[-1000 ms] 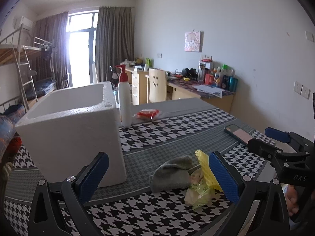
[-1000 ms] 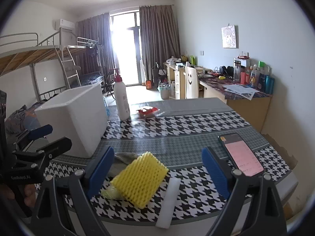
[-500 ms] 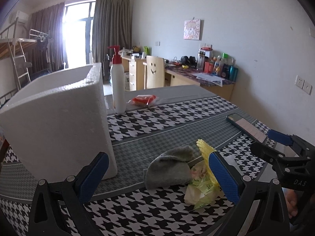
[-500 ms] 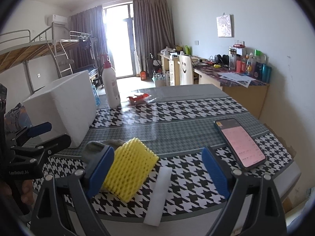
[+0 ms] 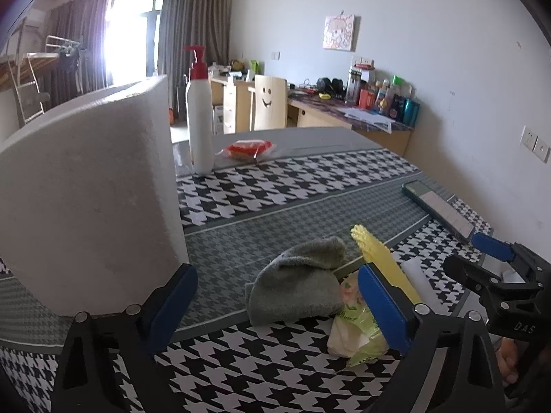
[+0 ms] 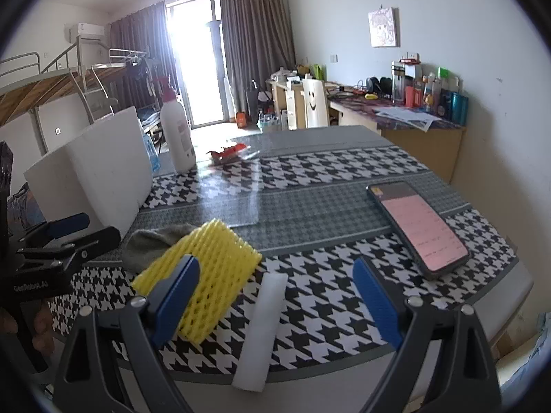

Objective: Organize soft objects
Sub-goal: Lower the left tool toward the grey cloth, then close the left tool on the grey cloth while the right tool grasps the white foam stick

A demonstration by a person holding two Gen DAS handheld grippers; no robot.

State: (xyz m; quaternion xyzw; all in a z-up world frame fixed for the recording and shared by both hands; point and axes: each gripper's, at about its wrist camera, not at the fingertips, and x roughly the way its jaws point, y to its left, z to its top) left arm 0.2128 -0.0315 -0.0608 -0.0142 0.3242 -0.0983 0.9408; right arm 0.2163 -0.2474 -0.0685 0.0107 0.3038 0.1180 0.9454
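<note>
A grey cloth (image 5: 299, 282) lies on the houndstooth table, with a yellow foam net (image 5: 382, 258) and a green-white plastic packet (image 5: 358, 330) beside it. My left gripper (image 5: 275, 309) is open and empty, just in front of the cloth. In the right wrist view the yellow foam net (image 6: 206, 275) leans over the cloth (image 6: 151, 244), and a white foam strip (image 6: 261, 330) lies near the table's front edge. My right gripper (image 6: 275, 309) is open and empty, with the strip between its fingers. A white foam box (image 5: 86, 199) stands at the left.
A phone (image 6: 416, 223) lies on the table at the right. A white pump bottle (image 5: 199, 120) and a red packet (image 5: 248, 148) stand behind the box. The box also shows in the right wrist view (image 6: 100, 172). A desk and chair stand beyond the table.
Both grippers have dropped lower and moved closer to the objects. The box now looms at the left of the left view. Nothing has been taken hold of.
</note>
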